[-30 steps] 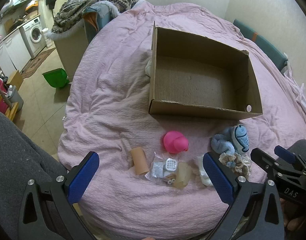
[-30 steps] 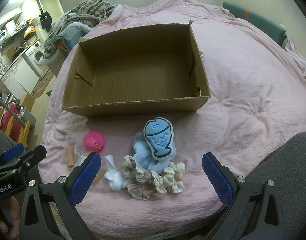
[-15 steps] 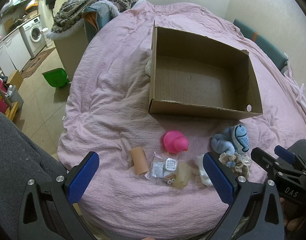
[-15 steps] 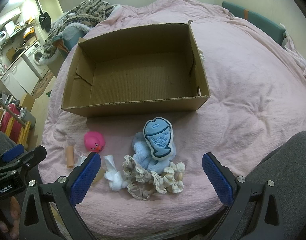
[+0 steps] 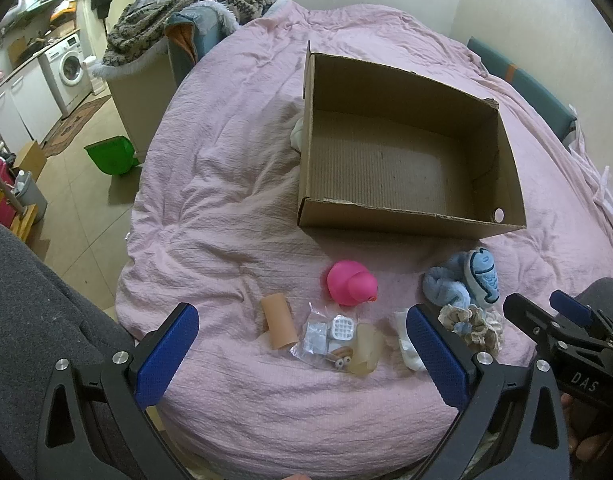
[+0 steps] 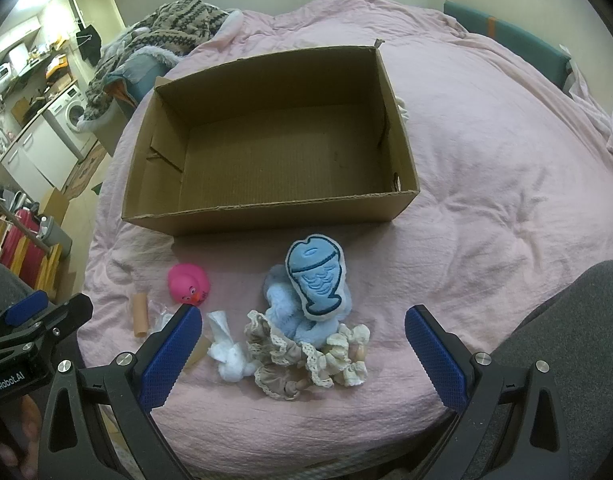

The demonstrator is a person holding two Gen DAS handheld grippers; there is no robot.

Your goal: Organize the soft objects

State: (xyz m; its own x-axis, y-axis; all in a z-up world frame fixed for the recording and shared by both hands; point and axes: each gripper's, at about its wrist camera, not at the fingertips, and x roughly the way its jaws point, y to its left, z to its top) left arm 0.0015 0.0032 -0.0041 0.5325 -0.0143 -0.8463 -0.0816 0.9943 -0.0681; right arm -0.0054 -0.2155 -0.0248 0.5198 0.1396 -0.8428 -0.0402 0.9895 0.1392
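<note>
I'm hovering both tools over the near edge of the pink quilted bed (image 6: pixel 506 200). The right tool (image 6: pixel 304 344) is gaping wide, empty, and the blue embroidered fish-shaped plush (image 6: pixel 316 276) is lying straight ahead of it, long axis pointing away toward the open brown cardboard box (image 6: pixel 266 208). The left tool (image 5: pixel 302 344), also spread apart, is facing the pink rubber duck (image 5: pixel 351 282) instead, so I'm guessing right goes first.

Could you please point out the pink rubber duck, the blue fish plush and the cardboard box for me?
pink rubber duck (image 5: pixel 348 282), left wrist view, on its round body.
blue fish plush (image 6: pixel 316 276), right wrist view, on its embroidered front.
cardboard box (image 6: pixel 266 216), right wrist view, on its near outer wall.
</note>
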